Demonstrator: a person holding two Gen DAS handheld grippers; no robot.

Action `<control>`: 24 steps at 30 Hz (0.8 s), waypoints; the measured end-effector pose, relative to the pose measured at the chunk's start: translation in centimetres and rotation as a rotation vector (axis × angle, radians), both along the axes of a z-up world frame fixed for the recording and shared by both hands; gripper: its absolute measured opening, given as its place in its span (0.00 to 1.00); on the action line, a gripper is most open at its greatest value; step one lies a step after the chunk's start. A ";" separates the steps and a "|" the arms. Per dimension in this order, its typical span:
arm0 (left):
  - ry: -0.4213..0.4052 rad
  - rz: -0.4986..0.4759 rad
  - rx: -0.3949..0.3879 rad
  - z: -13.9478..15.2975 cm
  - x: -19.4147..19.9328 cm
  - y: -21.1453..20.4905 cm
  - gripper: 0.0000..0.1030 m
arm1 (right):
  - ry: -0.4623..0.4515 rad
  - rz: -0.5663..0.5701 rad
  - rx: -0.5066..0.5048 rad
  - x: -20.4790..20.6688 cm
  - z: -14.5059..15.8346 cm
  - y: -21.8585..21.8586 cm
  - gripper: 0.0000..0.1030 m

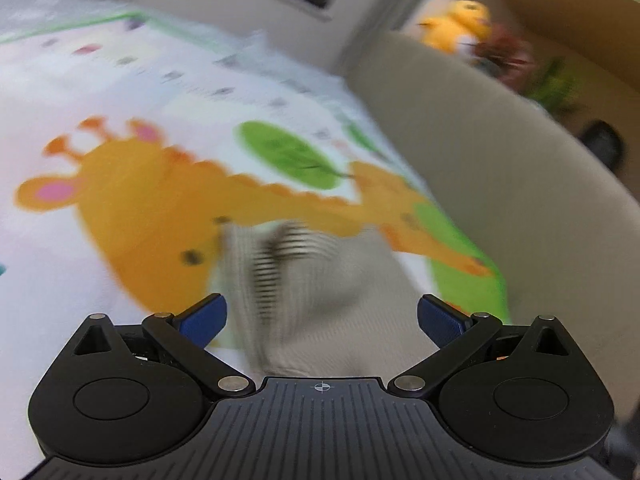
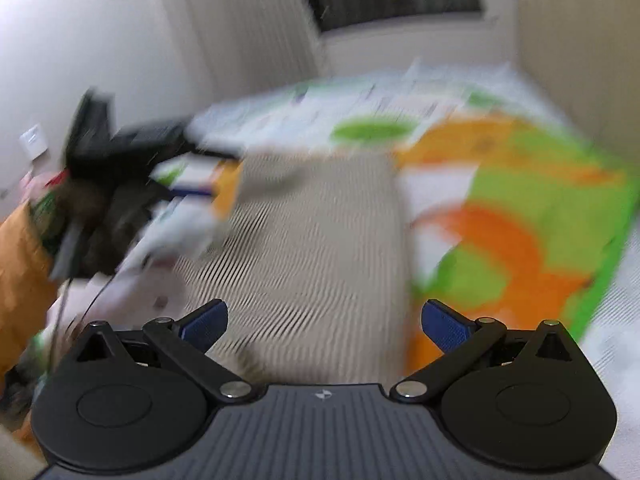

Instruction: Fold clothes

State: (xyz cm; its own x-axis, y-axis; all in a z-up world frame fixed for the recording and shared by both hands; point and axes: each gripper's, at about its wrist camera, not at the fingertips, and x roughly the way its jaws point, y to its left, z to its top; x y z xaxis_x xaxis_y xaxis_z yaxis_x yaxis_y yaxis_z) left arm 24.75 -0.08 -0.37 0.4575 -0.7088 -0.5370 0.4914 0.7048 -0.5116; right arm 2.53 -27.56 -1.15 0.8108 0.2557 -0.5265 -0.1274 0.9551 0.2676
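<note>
Both the left gripper (image 1: 322, 320) and right gripper (image 2: 324, 322) gape wide, empty, above the striped garment (image 2: 320, 232) at twelve o'clock, so a fold probably awaits a fresh grasp of its edge.

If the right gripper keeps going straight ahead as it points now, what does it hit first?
Most likely the beige ribbed garment lying on the giraffe-print mat; the open right gripper points right at it. Motion blur makes depth uncertain.

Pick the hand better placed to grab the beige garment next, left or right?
Right, tentatively. The right gripper is open with the beige ribbed garment filling the space ahead of its fingers. The left gripper, also open, sees only a bunched end of it. Both views are blurred.
</note>
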 end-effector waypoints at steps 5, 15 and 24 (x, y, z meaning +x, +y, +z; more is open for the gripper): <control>-0.035 -0.122 -0.023 0.1 -0.9 -4.0 1.00 | -0.020 0.027 0.196 1.4 0.2 -0.4 1.00; -0.001 -0.099 0.112 -4.2 0.8 -5.9 1.00 | 0.028 0.035 0.110 -1.1 -5.5 4.1 1.00; -0.041 -0.113 0.100 -4.8 0.5 -5.2 1.00 | 0.029 0.045 0.080 -0.3 -5.3 4.4 1.00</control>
